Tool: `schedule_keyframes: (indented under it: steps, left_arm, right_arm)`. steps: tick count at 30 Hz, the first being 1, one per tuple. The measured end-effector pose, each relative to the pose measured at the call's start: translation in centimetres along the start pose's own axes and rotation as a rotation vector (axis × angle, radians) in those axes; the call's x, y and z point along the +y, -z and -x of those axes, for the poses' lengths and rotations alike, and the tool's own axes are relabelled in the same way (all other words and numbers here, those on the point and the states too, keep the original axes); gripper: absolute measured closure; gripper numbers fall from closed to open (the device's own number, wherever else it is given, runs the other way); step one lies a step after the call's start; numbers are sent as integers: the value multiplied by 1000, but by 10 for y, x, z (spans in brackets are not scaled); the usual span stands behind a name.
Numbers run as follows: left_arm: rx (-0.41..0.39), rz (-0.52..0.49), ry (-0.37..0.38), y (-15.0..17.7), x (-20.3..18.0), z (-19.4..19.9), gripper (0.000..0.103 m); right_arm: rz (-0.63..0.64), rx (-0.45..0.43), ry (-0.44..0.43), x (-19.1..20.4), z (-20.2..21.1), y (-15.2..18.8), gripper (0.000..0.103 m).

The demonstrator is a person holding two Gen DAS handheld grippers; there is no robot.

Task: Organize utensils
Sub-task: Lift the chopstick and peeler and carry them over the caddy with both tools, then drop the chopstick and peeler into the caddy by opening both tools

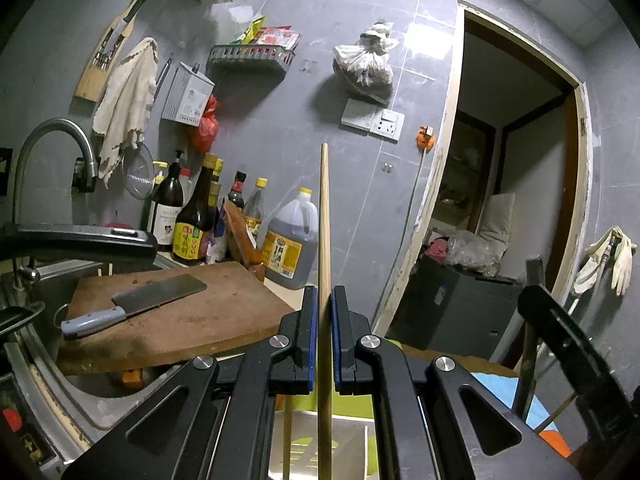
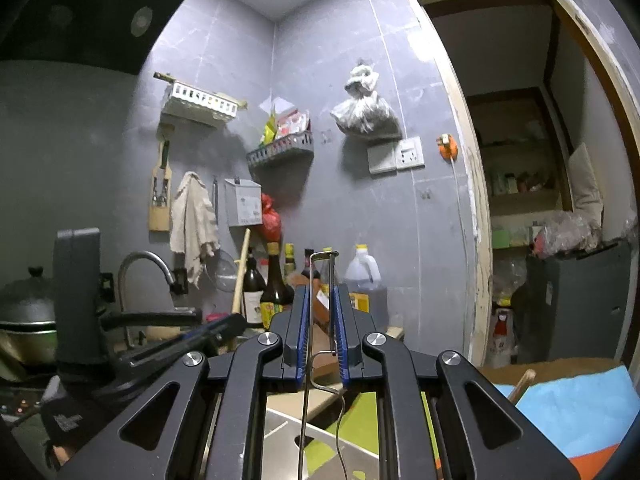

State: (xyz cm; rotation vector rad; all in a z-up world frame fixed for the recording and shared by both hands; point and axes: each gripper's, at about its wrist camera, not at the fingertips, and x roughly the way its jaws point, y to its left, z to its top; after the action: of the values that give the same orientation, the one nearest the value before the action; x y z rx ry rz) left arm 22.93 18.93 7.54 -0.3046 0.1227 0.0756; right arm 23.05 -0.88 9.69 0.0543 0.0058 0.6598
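Your left tool [image 1: 324, 300] clamps a long pale wooden chopstick [image 1: 324, 216] upright between its pads, while your right tool [image 2: 321, 300] pinches a thin bent metal wire utensil [image 2: 310, 320].

The left tongs [image 1: 324, 300] point forward and slightly upward, their blue-lined jaws drawn close together and pressed on either side of an upright wooden stick [image 1: 324, 216] that rises well past the fingertips. The right tongs [image 2: 322, 300] are raised in the same forward pose, jaws narrowed around a thin wire utensil [image 2: 320, 304] standing upright between them. In the right wrist view the left tongs show at the near left, angled toward the centre.
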Motion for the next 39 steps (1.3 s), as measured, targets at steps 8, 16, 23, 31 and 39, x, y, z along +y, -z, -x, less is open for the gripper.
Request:
schedule_keyframes:
  steps: [8,16,23,31,39]
  left_arm:
    - [27,2,-4,4,0,2,99]
    - [60,-9,13,6,-3,4,98]
    - [72,-26,45,-2,-10,17,96]
    - [55,-28,76,-13,-18,36,76]
    - [14,-50,138,-12,-36,67,49]
  right_arm:
    - [-25,36,19,-10,-2,11,92]
    - [-47,64,10,-19,2,14,92]
    - [-25,58,5,-21,15,5,81]
    - [-11,20,3,-24,35,-19,76]
    - [-21,12,54,-39,75,-31,47]
